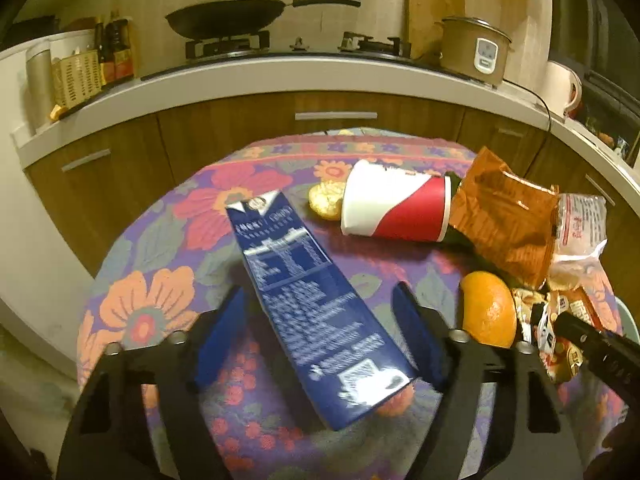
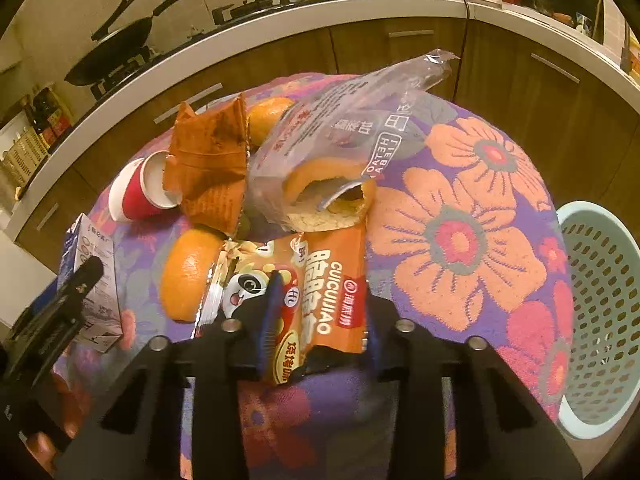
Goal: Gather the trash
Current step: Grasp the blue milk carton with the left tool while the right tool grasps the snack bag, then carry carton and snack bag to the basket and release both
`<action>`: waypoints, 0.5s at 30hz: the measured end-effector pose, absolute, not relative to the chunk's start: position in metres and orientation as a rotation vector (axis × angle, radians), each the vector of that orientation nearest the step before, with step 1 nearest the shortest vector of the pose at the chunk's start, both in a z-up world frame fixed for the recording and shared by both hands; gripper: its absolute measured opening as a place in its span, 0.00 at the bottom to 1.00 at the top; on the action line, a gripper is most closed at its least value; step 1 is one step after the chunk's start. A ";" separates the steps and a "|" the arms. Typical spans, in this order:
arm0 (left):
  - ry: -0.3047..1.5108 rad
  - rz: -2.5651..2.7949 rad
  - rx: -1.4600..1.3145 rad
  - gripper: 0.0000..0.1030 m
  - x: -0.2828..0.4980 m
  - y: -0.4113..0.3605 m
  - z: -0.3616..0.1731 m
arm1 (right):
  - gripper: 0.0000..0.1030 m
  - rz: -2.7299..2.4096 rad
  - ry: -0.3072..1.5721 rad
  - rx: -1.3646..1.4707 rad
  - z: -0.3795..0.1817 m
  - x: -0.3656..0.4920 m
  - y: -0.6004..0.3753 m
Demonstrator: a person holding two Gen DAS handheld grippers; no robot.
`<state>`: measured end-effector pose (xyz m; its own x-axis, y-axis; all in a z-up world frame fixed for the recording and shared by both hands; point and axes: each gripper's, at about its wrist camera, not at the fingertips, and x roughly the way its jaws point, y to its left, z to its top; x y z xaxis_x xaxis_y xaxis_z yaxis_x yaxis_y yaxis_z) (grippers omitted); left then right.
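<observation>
"CUICUIJIAO" is read on the orange snack packet (image 2: 320, 300), with a panda printed beside it; the packet is pinched by the right gripper (image 2: 320, 320) on the floral tablecloth (image 2: 460, 240). A blue carton (image 1: 304, 292) with blurred white print is straddled by the left gripper (image 1: 324, 340), whose blue pads stand beside it; contact cannot be judged. "HETAO" shows on the clear bread bag (image 2: 352, 148).

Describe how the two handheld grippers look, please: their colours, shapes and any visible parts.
Both look alike. The left gripper has a black frame with angular cut-out openings, round silver bolt heads on top, and two flat blue pads on its fingers. The right gripper has the same black frame, silver bolts and blue pads. No cables, markings or sleeves are visible.
</observation>
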<state>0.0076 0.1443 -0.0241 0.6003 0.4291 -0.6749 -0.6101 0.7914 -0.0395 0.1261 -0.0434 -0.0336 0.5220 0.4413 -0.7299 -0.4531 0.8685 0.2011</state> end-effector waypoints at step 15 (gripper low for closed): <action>0.572 0.442 -0.247 0.35 -0.024 0.124 0.002 | 0.11 0.561 0.744 -0.024 -0.019 0.075 -0.070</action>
